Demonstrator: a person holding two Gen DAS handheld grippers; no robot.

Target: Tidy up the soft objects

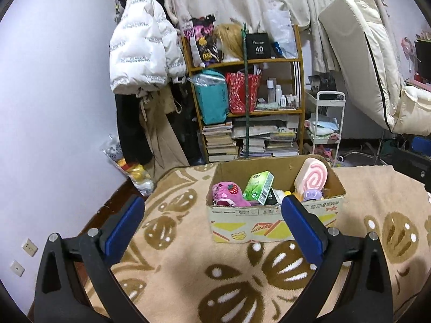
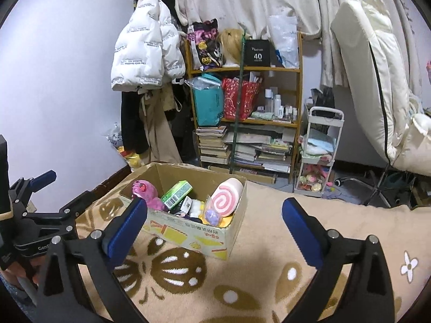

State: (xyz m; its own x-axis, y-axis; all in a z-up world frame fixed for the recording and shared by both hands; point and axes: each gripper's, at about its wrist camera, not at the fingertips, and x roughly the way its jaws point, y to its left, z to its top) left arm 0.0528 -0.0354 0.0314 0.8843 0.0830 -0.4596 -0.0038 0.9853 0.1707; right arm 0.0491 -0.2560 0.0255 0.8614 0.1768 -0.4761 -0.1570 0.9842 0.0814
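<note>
One open cardboard box (image 1: 274, 223) crammed with pink plush toy (image 1: 229, 194), swirl cushion (image 1: 312, 177).

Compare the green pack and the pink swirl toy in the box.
The green pack is a flat-sided rectangular block with printed text and a barcode; the swirl toy is rounded, cream-edged, with a pink spiral face. The pack leans near the box's middle, while the toy stands taller at the right end, rising above the rim. Both sit tilted inside the cardboard box, touched by neither gripper.
</note>
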